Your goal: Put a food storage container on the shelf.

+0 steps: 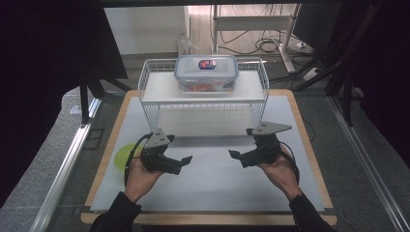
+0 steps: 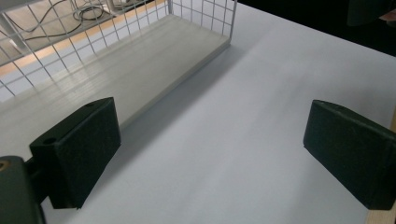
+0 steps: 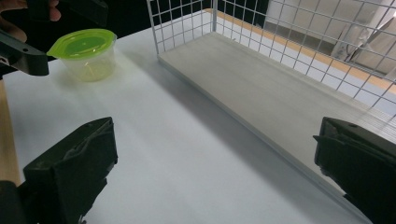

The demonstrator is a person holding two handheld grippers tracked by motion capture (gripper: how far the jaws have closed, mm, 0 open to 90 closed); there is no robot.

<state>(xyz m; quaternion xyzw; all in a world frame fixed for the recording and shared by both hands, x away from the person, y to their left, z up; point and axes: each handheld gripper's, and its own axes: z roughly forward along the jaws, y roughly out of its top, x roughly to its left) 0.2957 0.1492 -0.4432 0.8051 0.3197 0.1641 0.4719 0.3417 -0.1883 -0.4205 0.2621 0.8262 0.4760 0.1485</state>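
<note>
A person holds a black gripper in each hand, low over the white mat [image 1: 208, 188], in front of a white wire rack [image 1: 150, 99]. My left gripper [image 1: 183, 163] points right with its jaws wide apart and nothing between them; its own view shows the gripper [image 2: 212, 158] over bare mat. My right gripper [image 1: 238, 158] points left, open and empty, again over bare mat [image 3: 215, 170]. A clear food box with a blue-rimmed lid [image 1: 206, 72] stands on the rack's top shelf. A small cup with a green lid [image 3: 88, 52] sits at the mat's left, partly hidden behind the left hand [image 1: 123, 155].
The rack's lower shelf [image 2: 140, 60] is a pale board lying on the mat, with wire sides and an open front [image 3: 280, 88]. The mat rests on a wooden board [image 1: 104, 164]. Dark stands and cables surround the table.
</note>
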